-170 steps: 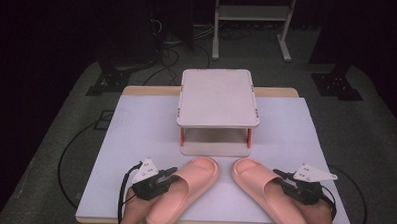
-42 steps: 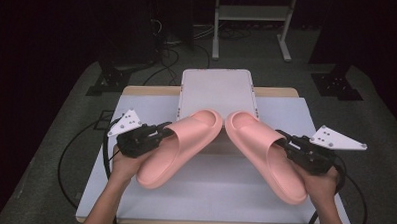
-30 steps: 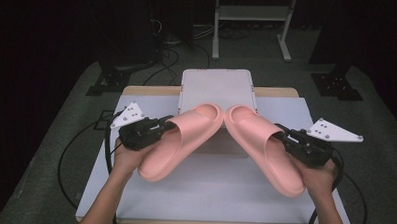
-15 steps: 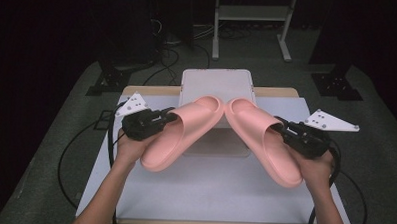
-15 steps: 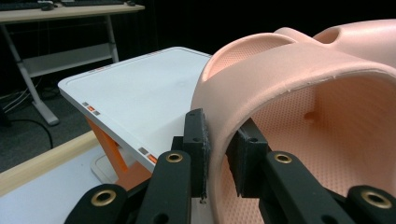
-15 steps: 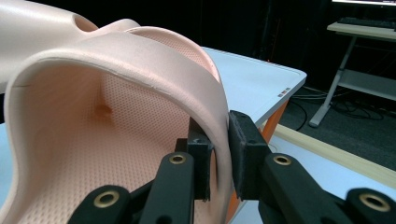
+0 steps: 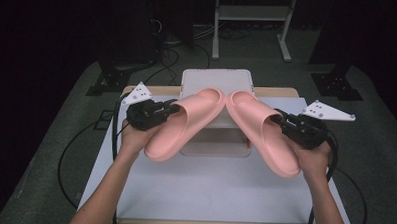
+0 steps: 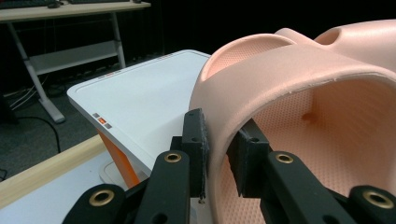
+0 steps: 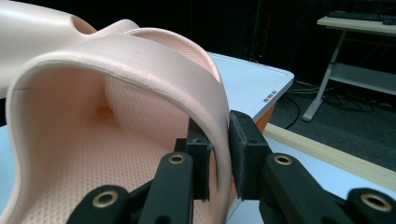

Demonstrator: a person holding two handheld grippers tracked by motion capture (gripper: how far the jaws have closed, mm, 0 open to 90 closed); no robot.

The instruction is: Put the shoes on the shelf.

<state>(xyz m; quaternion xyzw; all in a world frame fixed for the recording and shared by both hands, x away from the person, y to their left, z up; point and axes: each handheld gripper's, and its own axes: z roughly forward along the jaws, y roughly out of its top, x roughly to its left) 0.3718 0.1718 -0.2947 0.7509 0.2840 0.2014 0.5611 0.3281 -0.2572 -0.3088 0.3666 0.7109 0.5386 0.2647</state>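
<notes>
I have each claw clenched on a strap edge, left claw (image 7: 167,110) on the left slipper (image 7: 183,122), right claw (image 7: 282,121) on the right slipper (image 7: 262,130), toes aimed far toward the white rack (image 7: 215,77) above the worktop (image 7: 208,192).

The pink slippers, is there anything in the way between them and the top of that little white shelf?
Nothing visible. The left slipper and right slipper hang in the air with their toes over the white shelf, whose top looks bare. Each gripper is shut on a slipper's strap.
</notes>
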